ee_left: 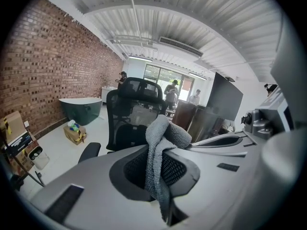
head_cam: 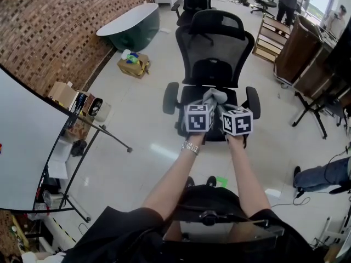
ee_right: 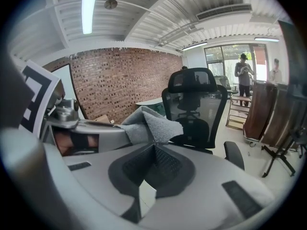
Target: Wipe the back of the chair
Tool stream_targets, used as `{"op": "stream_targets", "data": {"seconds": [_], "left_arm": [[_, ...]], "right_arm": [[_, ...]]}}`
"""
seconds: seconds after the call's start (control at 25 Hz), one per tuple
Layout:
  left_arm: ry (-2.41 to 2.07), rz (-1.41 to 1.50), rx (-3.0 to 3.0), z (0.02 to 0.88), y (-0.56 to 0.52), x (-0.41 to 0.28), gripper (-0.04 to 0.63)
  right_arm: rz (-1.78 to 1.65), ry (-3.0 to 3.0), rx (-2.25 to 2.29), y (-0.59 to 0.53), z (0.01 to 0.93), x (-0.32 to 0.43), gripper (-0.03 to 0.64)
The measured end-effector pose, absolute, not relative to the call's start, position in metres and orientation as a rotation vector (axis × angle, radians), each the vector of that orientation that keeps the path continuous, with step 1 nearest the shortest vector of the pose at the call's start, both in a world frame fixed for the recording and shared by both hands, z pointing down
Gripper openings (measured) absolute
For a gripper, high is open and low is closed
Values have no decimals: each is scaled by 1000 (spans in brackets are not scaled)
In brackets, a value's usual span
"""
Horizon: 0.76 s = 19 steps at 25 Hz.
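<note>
A black office chair with a mesh back and a headrest stands in front of me, its seat facing me. Both grippers hover over the seat's front edge, side by side. A grey cloth bunches between them. My left gripper is shut on the cloth, which hangs down between its jaws. My right gripper is shut as well, and a corner of the cloth sits pinched at its tips. The chair's back rises just beyond the cloth.
A dark green tub and a cardboard box sit by the brick wall at the left. A whiteboard on a stand is near left. A wooden cabinet, a tripod and a person's leg are at the right.
</note>
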<state>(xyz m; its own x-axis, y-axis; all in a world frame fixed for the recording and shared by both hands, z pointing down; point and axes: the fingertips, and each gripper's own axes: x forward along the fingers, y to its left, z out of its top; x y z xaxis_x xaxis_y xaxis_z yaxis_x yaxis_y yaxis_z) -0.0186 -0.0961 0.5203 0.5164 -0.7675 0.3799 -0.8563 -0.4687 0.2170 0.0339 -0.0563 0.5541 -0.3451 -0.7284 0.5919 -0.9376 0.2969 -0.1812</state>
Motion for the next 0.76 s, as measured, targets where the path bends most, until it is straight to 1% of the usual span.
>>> {"op": "stream_targets", "data": {"seconds": [0.76], "left_arm": [[-1379,290,2444,497,-110,-7,29]], "right_arm": [[769,-2263,1396,-67,550,34,3]]}}
